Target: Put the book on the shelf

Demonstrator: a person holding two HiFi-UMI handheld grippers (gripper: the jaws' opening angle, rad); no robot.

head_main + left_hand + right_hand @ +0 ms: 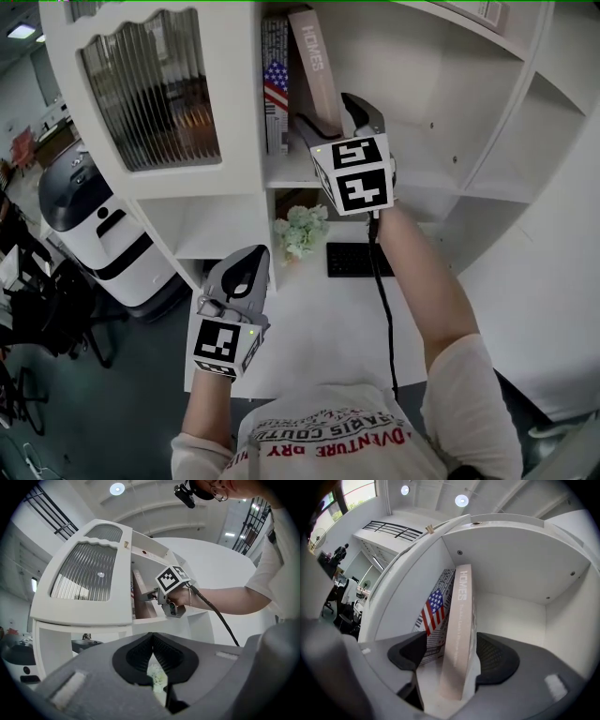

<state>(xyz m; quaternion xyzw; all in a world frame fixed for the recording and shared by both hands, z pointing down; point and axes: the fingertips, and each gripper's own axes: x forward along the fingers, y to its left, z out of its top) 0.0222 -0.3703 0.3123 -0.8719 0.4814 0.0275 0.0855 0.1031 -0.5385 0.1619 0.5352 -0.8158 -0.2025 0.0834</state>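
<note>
Two pairs: right tongs (453, 644) spread around the book (461, 606) on the shelf (513, 613), left tongs (152, 638) pressed together.

Beige book (457, 634), white shelf (513, 550)

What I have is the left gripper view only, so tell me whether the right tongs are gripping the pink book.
Observer: No. In the right gripper view the right tongs are open. The pink book stands between them, and the left pad is clear of it.
Operator: Report how the book sits.
Observer: It stands on end on the shelf, its top tilted toward the flag-covered book beside it.
</note>
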